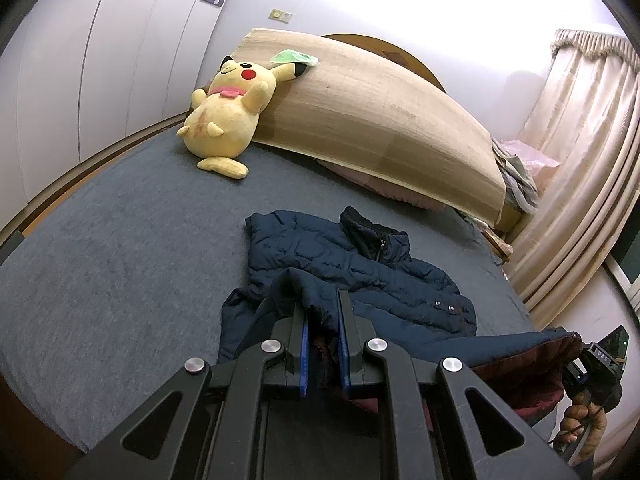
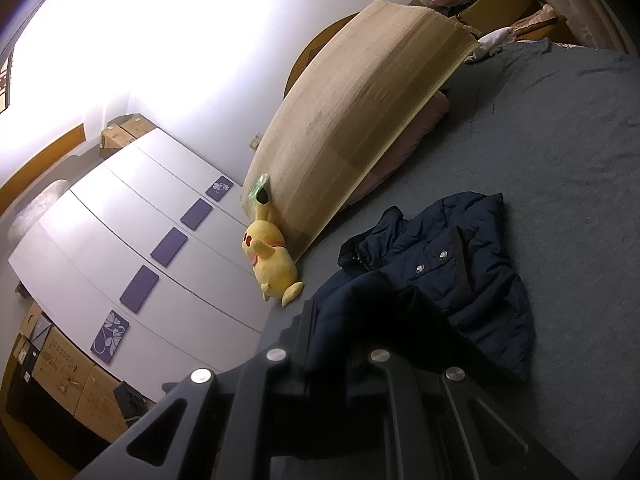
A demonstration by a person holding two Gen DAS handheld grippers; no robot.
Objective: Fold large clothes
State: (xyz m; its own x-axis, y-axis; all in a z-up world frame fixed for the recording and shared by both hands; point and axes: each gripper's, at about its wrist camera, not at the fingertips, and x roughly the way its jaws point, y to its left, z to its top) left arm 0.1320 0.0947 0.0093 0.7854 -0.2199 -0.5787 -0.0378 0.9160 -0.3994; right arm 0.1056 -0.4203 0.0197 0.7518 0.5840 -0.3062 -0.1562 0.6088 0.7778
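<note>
Navy padded jacket lies on the grey bed, toward the near edge, collar pointing at the headboard end. Left gripper is closed narrowly on a raised fold of the jacket's hem; the fabric sits pinched between its blue pads. Right gripper is clamped on another part of the jacket, dark cloth draped over its fingers. Yellow plush toy leans against a tan mat at the bed's far edge, well apart from the jacket.
</note>
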